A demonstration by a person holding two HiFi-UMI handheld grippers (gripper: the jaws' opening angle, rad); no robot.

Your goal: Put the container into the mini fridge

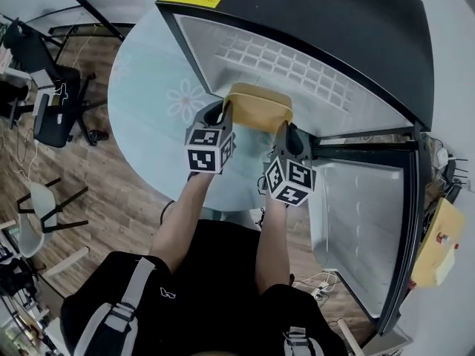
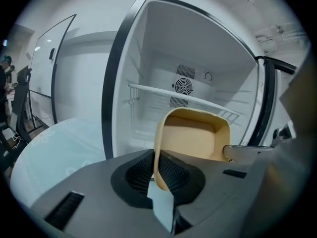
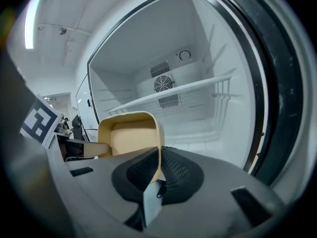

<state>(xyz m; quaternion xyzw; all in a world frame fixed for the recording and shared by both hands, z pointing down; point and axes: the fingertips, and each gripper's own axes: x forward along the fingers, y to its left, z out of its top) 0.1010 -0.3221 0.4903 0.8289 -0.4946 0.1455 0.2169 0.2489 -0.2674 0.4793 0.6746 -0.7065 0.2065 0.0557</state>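
Note:
A tan, open-topped container (image 1: 257, 104) hangs in the air in front of the open mini fridge (image 1: 312, 65). My left gripper (image 1: 224, 114) is shut on its left wall and my right gripper (image 1: 284, 130) on its right wall. In the left gripper view the container (image 2: 195, 138) rises from between the black pads, its thin wall pinched there, with the fridge's white inside and wire shelf (image 2: 183, 99) behind it. The right gripper view has the container (image 3: 130, 135) held the same way, facing the fridge cavity and its shelf (image 3: 173, 94).
The fridge door (image 1: 371, 228) stands swung open at my right, beside my right arm. A round pale glass table (image 1: 148, 102) lies under and left of the fridge. Black chairs (image 1: 52, 95) stand on the wooden floor at the far left.

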